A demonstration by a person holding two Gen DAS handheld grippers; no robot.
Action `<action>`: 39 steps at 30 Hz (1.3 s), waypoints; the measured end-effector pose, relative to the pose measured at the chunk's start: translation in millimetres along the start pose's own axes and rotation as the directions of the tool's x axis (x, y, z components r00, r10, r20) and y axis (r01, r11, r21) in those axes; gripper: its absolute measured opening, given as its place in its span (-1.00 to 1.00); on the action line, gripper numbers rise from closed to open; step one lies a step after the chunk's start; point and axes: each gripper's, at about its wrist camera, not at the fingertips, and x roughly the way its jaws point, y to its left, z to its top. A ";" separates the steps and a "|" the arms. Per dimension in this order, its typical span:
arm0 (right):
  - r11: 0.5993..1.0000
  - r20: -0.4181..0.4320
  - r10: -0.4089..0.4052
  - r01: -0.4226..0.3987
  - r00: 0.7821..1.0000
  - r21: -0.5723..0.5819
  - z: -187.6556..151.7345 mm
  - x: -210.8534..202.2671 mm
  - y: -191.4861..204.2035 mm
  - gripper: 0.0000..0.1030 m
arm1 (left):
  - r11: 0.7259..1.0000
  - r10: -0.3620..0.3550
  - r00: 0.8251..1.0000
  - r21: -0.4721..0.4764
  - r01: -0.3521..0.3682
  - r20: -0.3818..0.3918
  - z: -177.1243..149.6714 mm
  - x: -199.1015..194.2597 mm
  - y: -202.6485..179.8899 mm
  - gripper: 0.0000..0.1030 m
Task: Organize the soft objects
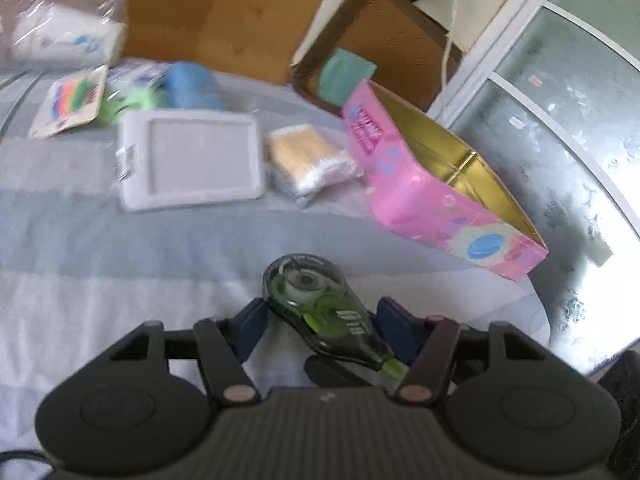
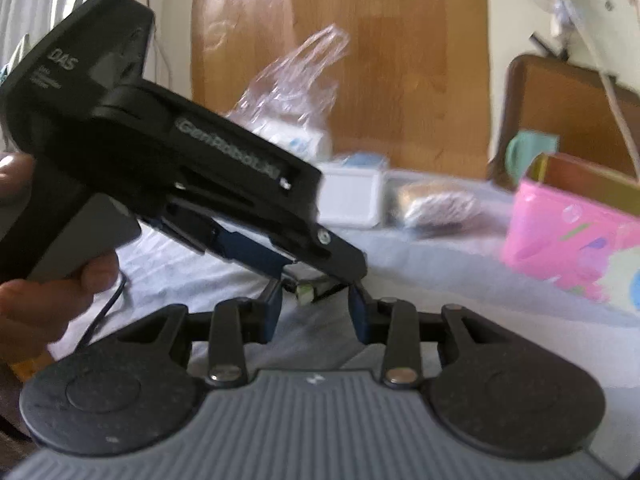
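step: left gripper (image 1: 320,326) clamps the correction tape (image 1: 320,312) | right gripper (image 2: 316,304) empty, jaws apart | next: carry tape to pink box (image 1: 432,196)

The left wrist view sits just behind its own tool (image 1: 320,328) and looks forward and down across a striped bed (image 1: 120,248), close to the cover. The right wrist view sits behind the right tool (image 2: 316,308), lower and nearer level, facing the wooden headboard (image 2: 392,60). Both views share the pink box (image 1: 404,184) (image 2: 568,232), the white tray (image 1: 192,160) (image 2: 352,196) and the clear plastic bag (image 1: 60,20) (image 2: 292,84). The left tool also crosses the right view's left side.
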 end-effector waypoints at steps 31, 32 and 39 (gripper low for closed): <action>0.764 0.126 -0.635 0.595 0.762 0.248 3.7 -44.5 -163.6 -0.23 | 0.945 -0.086 0.992 0.323 0.050 0.097 65.7 99.7 -143.0 0.46; 0.776 0.139 -0.622 0.582 0.771 0.244 4.7 -44.8 -157.0 -0.23 | 0.944 -0.085 0.987 0.327 0.036 0.138 60.5 86.6 -132.1 0.55; 0.895 0.171 -0.437 0.408 0.883 0.181 19.6 -27.6 -107.8 -0.24 | 0.969 0.106 0.949 0.185 -0.166 0.298 31.3 4.6 -26.2 0.58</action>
